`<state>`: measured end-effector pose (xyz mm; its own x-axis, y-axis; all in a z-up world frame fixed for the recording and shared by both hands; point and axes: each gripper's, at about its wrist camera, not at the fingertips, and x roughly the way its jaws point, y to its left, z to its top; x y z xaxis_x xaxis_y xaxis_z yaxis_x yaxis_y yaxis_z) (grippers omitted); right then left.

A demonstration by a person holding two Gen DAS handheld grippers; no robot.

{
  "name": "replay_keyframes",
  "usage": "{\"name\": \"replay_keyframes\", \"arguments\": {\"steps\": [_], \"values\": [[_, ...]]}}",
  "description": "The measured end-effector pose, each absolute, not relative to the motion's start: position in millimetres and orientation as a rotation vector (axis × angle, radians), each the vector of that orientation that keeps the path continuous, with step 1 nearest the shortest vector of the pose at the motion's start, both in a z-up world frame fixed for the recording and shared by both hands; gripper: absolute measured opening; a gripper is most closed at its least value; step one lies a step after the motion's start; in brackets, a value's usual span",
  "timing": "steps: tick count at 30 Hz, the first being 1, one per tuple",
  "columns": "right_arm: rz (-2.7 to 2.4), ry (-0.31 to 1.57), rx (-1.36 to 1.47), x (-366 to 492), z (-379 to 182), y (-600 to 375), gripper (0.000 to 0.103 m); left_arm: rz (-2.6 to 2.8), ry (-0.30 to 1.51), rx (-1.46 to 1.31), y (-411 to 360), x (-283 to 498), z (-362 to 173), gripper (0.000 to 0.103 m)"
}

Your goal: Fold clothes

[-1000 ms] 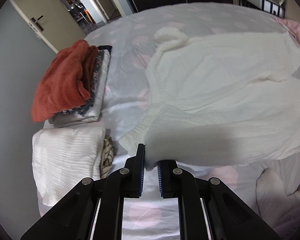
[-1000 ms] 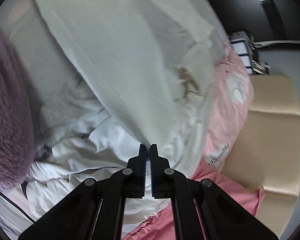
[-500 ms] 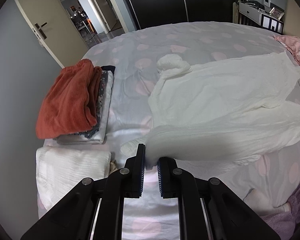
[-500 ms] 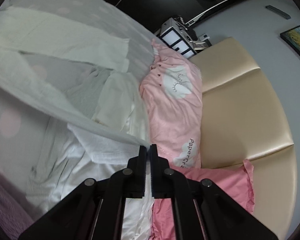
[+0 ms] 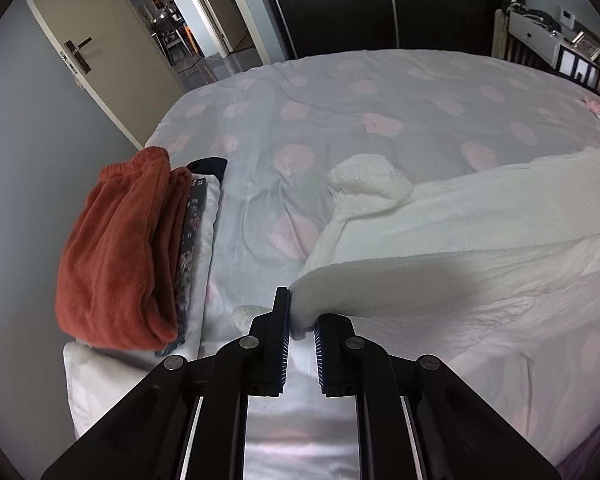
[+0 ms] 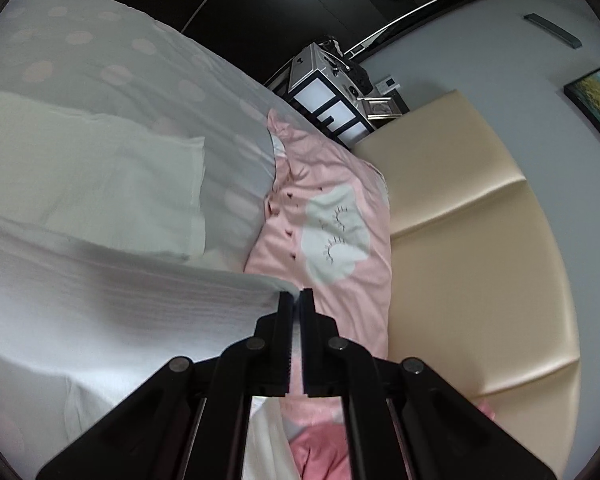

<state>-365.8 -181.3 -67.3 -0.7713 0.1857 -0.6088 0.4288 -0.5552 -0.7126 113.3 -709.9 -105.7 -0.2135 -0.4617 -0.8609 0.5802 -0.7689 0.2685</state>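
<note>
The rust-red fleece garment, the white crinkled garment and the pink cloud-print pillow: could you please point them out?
Rust-red fleece garment (image 5: 116,256): left wrist view, top face of the folded pile.
White crinkled garment (image 5: 480,216): left wrist view, flat spread body.
Pink cloud-print pillow (image 6: 340,184): right wrist view, pink upper face.

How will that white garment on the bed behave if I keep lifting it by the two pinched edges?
The white garment is probably floppy: it sags between the left hand-held gripper and the right hand-held gripper. It looks light and thin, draping in soft wrinkles over the bed. The bunched sleeve will likely trail and drag.
</note>
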Motion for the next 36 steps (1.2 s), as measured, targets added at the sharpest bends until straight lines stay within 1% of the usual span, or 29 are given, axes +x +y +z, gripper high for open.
{"name": "replay_keyframes", "arguments": {"steps": [5, 9, 15, 19, 20, 21, 22, 23, 24, 25, 26, 28, 30, 31, 32, 36], "values": [[-2.462, 1.441, 0.971, -426, -90, -243, 0.003, -1.981, 0.100, 1.422, -741, 65, -130, 0.012], [-2.447, 1.486, 0.991, -472, -122, -291, 0.002, -1.936, 0.071, 1.452, -763, 29, -159, 0.012], [-2.440, 1.528, 1.009, -517, -176, -346, 0.002, -1.882, 0.094, 1.443, -794, -10, -198, 0.012], [-2.423, 1.535, 1.060, -536, -207, -366, 0.003, -1.867, 0.112, 1.463, -805, -25, -223, 0.012], [-2.414, 1.539, 1.074, -539, -214, -368, 0.003, -1.872, 0.116, 1.459, -807, -27, -228, 0.016], [-2.405, 1.538, 1.091, -542, -221, -370, 0.003, -1.872, 0.130, 1.458, -809, -28, -231, 0.016], [-2.398, 1.521, 1.116, -544, -225, -370, 0.003, -1.871, 0.148, 1.458, -811, -29, -233, 0.018], [-2.389, 1.487, 1.152, -547, -228, -369, 0.003, -1.871, 0.166, 1.458, -813, -29, -236, 0.031], [-2.388, 1.437, 1.188, -548, -229, -367, 0.003, -1.870, 0.183, 1.458, -815, -30, -238, 0.038], [-2.399, 1.381, 1.216, -549, -227, -364, 0.008, -1.871, 0.191, 1.449, -816, -29, -238, 0.054], [-2.409, 1.324, 1.243, -549, -226, -360, 0.014, -1.878, 0.195, 1.432, -817, -26, -234, 0.061], [-2.427, 1.221, 1.289, -549, -221, -354, 0.024, -1.898, 0.212, 1.401, -816, -19, -225, 0.061], [-2.442, 1.156, 1.305, -542, -212, -347, 0.024, -1.926, 0.249, 1.389, -814, -11, -214, 0.065], [-2.450, 1.124, 1.313, -539, -207, -343, 0.024, -1.938, 0.260, 1.377, -811, -7, -207, 0.070], [-2.457, 1.096, 1.318, -535, -201, -339, 0.024, -1.949, 0.266, 1.362, -807, -1, -200, 0.073], [-2.455, 0.936, 1.333, -504, -173, -322, 0.024, -1.991, 0.317, 1.295, -788, 21, -172, 0.073]]}}
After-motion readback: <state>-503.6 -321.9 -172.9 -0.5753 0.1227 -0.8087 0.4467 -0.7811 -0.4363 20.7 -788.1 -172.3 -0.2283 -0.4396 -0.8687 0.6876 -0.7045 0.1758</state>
